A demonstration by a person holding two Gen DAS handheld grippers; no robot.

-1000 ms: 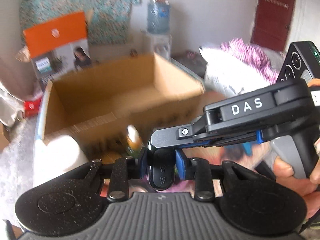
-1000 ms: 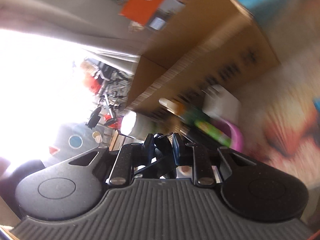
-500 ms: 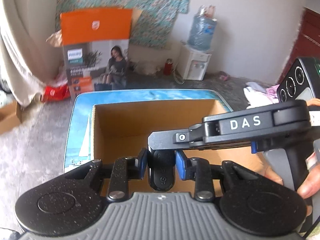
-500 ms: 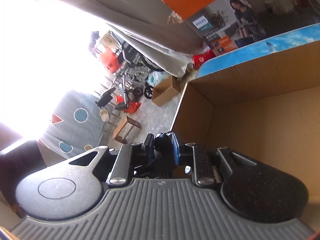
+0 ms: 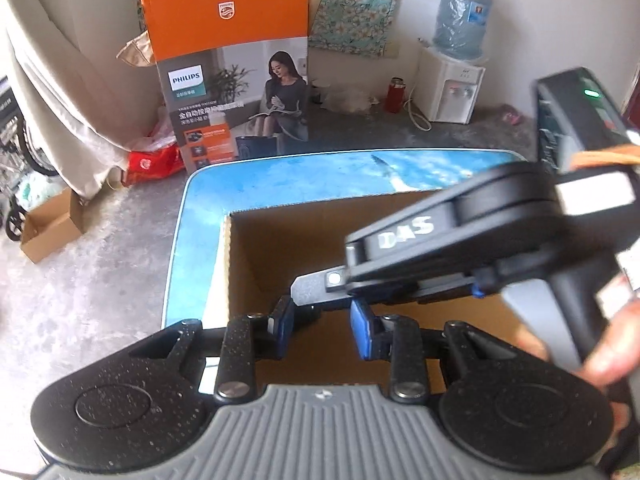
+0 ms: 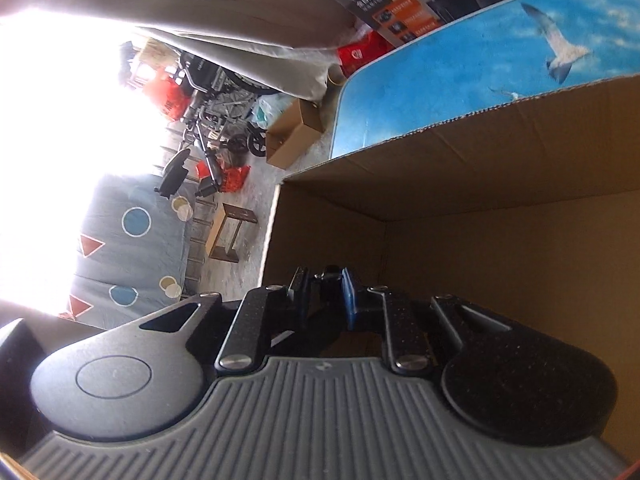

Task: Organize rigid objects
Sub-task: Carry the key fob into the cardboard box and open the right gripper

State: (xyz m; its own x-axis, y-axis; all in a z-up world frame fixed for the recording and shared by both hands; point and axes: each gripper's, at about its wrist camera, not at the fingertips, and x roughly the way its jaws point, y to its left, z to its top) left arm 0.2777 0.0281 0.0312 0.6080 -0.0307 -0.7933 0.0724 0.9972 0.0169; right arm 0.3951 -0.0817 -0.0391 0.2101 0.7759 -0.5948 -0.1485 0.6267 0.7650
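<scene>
Two grippers (image 5: 322, 334) over open box (image 5: 256, 256)

The desk (image 5: 280, 184) has a top printed with blue sky, clouds and gulls, a pale rim and a rounded corner. On it stands 1 open cardboard box (image 5: 256, 264), its brown inner walls bare where they show; its far wall runs parallel to the desk's far edge, leaving a strip of printed top bare behind it and another along its side. In the right wrist view the same box (image 6: 500, 208) fills the lower right, with the printed top (image 6: 440, 80) beyond its rim. The box's bottom is mostly hidden. The desk stands on a grey concrete floor (image 5: 100, 260).
</scene>
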